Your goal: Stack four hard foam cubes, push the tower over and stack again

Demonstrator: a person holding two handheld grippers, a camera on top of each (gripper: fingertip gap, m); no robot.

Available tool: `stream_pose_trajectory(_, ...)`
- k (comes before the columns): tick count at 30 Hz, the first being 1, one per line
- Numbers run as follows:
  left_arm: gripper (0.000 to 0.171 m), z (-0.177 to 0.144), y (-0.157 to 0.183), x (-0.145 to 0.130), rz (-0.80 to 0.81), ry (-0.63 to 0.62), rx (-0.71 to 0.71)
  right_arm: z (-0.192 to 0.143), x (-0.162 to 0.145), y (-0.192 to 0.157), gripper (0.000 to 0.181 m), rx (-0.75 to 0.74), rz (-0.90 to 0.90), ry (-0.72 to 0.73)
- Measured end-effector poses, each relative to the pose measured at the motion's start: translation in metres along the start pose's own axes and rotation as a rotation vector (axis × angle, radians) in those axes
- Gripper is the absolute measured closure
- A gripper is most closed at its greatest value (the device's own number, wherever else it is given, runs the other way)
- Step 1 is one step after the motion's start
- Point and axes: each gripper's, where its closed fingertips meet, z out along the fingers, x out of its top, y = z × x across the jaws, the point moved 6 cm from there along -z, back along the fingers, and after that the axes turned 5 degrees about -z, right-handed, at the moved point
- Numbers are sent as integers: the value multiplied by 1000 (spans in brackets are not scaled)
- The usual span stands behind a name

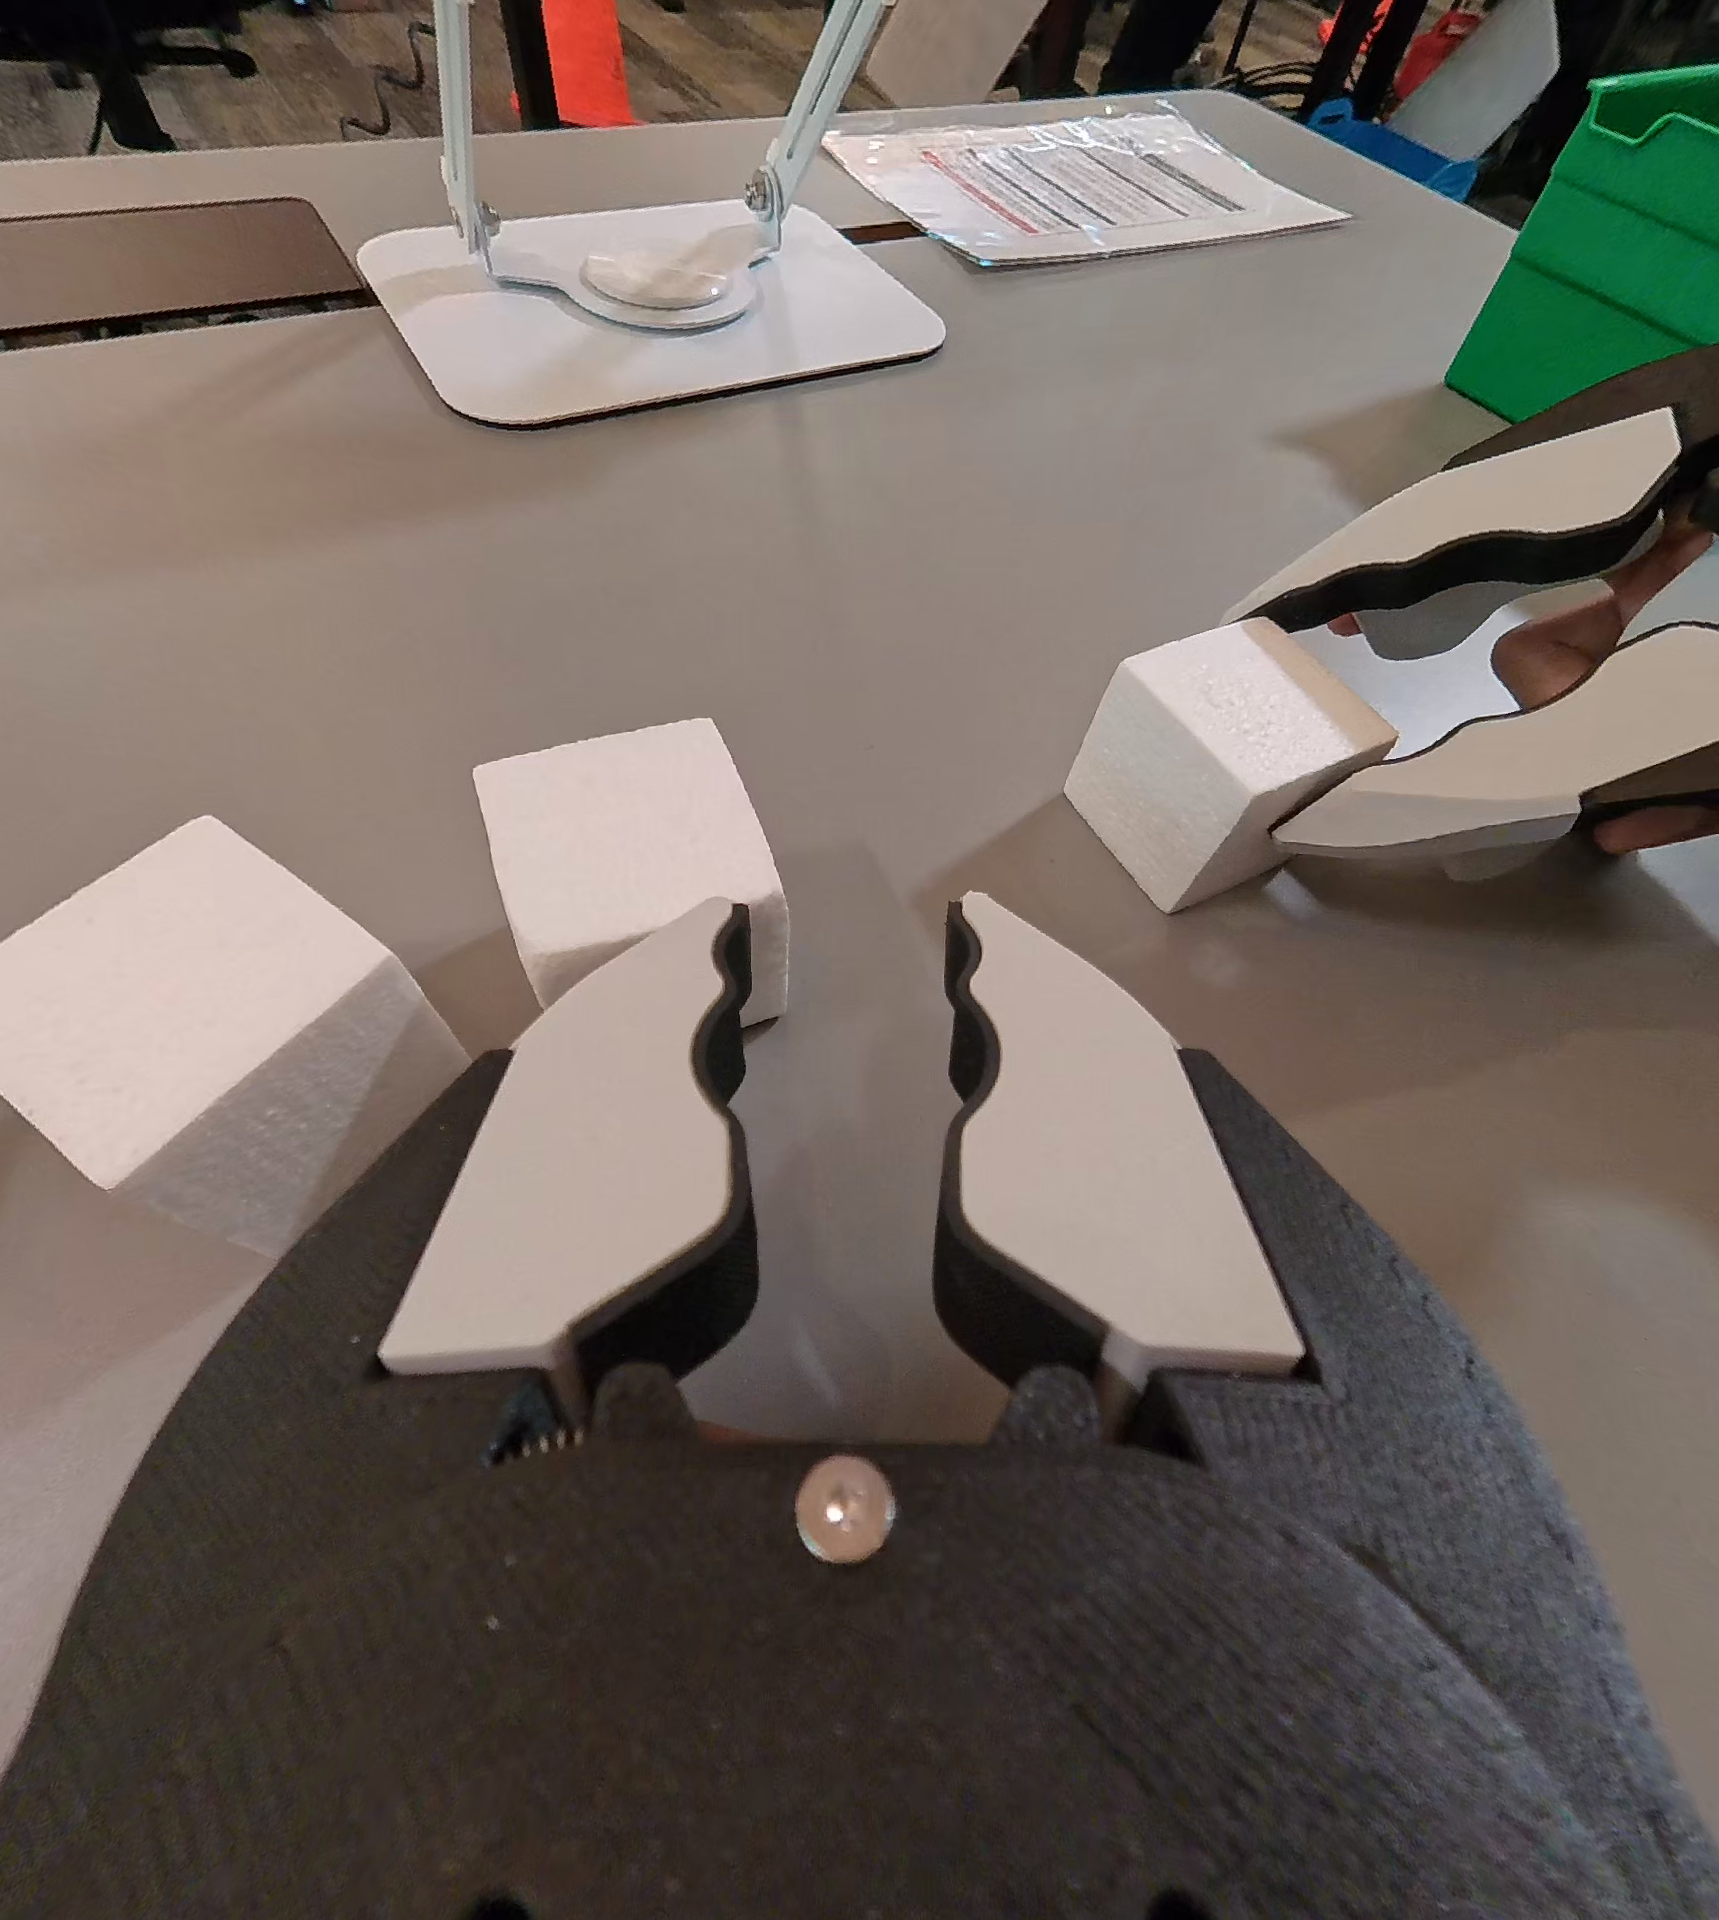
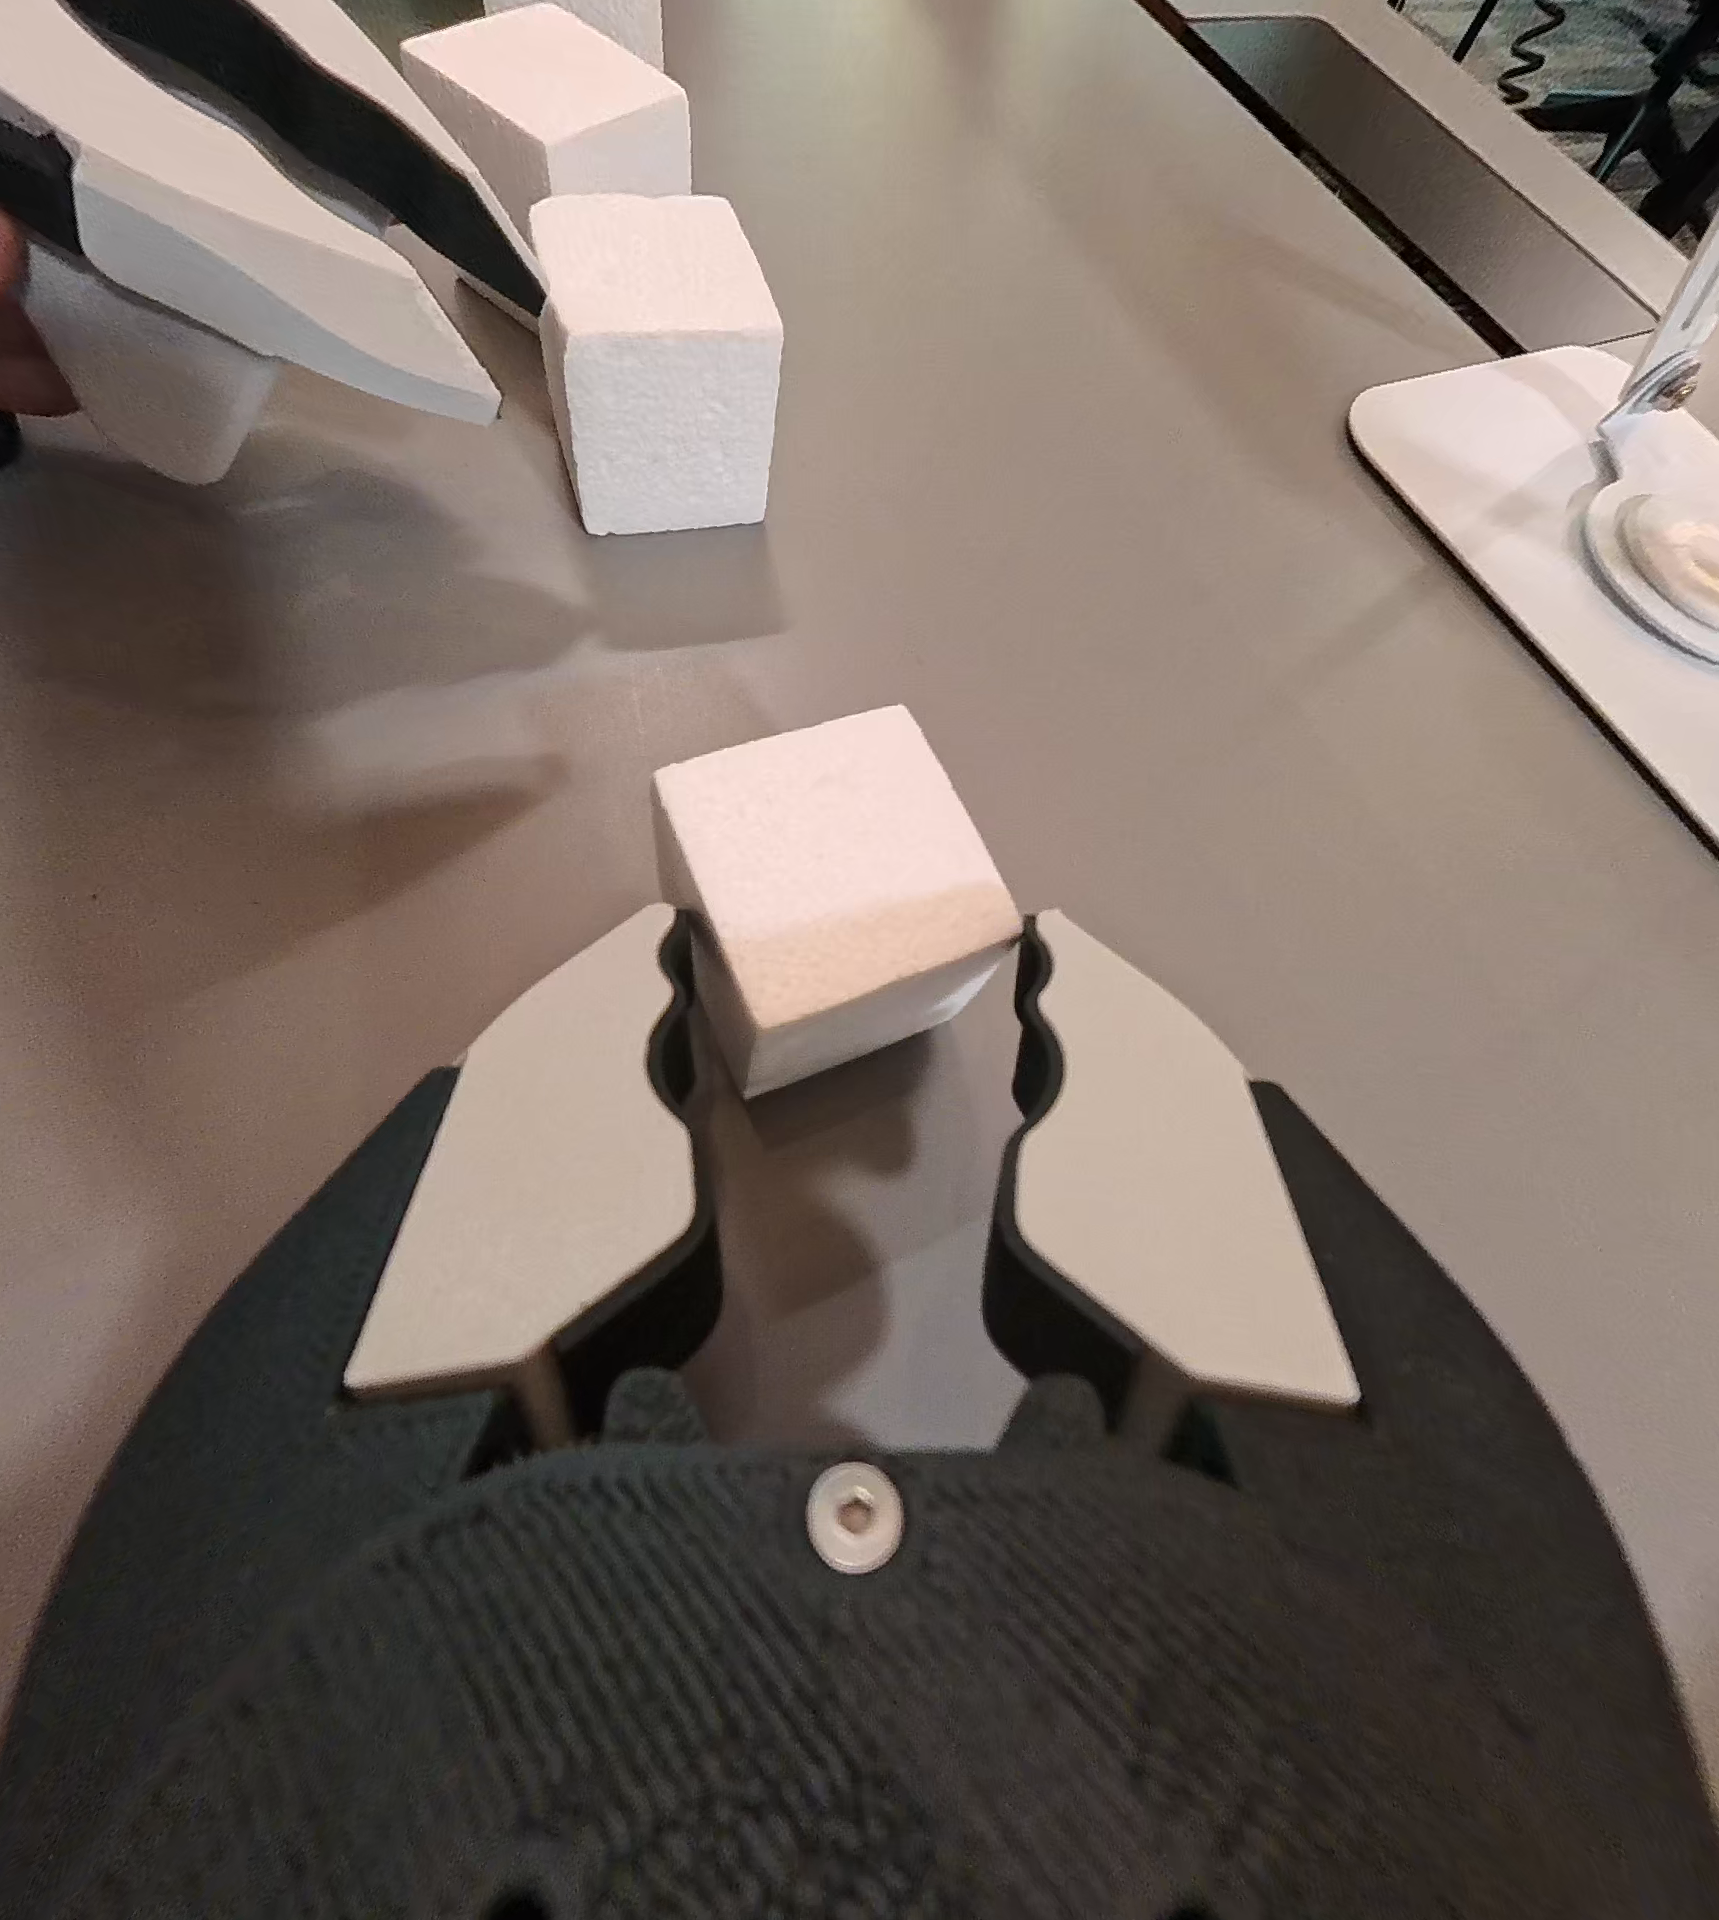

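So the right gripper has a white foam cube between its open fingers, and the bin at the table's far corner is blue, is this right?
Not fully. The bin is green, not blue, as the left wrist view shows. The rest holds: the right gripper has a white foam cube between its open fingers.

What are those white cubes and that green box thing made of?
The white cubes look like expanded polystyrene foam: matte white, with a fine beaded grain on every face and slightly soft edges. The green bin looks like moulded hard plastic: smooth, evenly coloured, with a slight sheen and stepped ribs along its wall.
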Motion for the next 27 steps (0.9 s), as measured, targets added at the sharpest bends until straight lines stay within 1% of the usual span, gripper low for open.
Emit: stream_pose_trajectory(27, 135, 1, 0, 0, 2, -2, 1, 1, 0, -1, 121, -1, 1, -2)
